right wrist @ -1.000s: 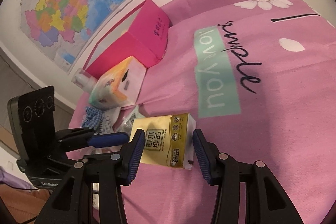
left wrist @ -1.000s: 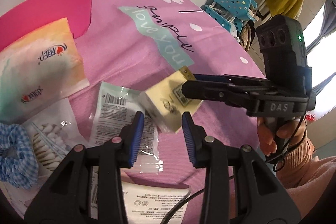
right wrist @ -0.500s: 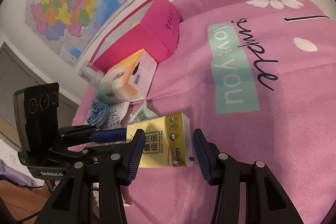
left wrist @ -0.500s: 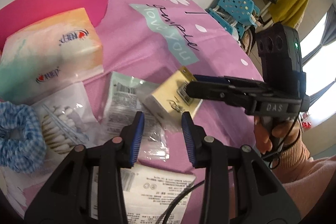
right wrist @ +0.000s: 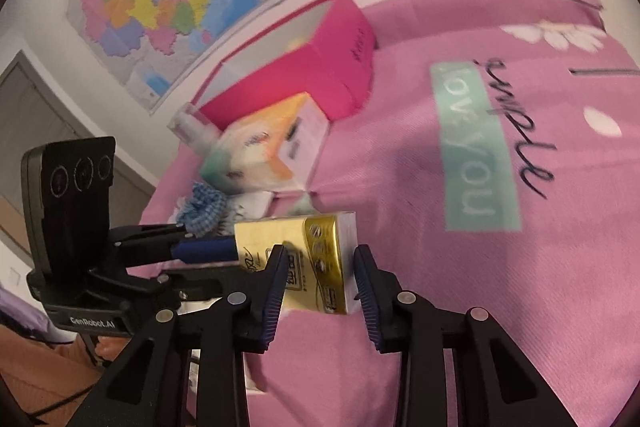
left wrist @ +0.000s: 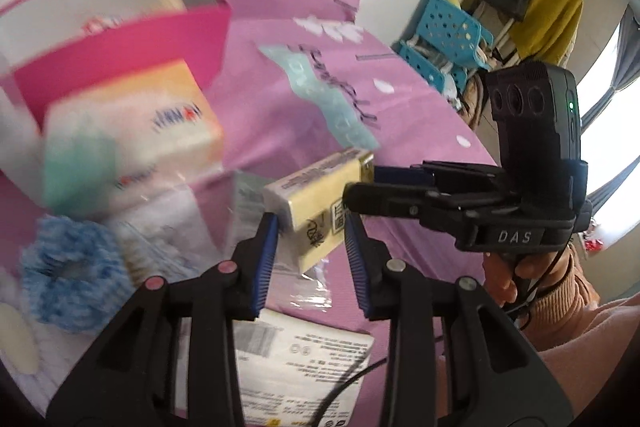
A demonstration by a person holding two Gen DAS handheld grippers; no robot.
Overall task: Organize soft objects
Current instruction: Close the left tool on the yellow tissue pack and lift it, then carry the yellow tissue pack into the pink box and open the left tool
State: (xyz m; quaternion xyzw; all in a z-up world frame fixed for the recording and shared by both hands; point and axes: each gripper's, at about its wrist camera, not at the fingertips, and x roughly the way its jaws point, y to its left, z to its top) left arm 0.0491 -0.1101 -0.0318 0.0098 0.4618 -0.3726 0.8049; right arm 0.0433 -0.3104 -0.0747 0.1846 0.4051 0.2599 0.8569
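Above the pink cloth point(right wrist: 400, 187), the gold tissue pack point(right wrist: 308, 259) hangs clear of the surface, tilted, between the pads of the right tongs point(right wrist: 320, 253). The jaws of these tongs have just been closing with the pack between them, and the pads now pinch its short sides. The pack is a flat, soft rectangular block in glossy gold-yellow wrap, with dark printed characters, round emblems along one edge, a barcode panel and white ends. The left tongs point(left wrist: 310, 227) stand narrowly spread, tips at the pack's near end, with no grip visible. Behind the pack lie an orange-and-teal tissue block point(right wrist: 272, 151), a blue checked scrunchie point(left wrist: 68, 263) and an open pink box point(right wrist: 312, 75).
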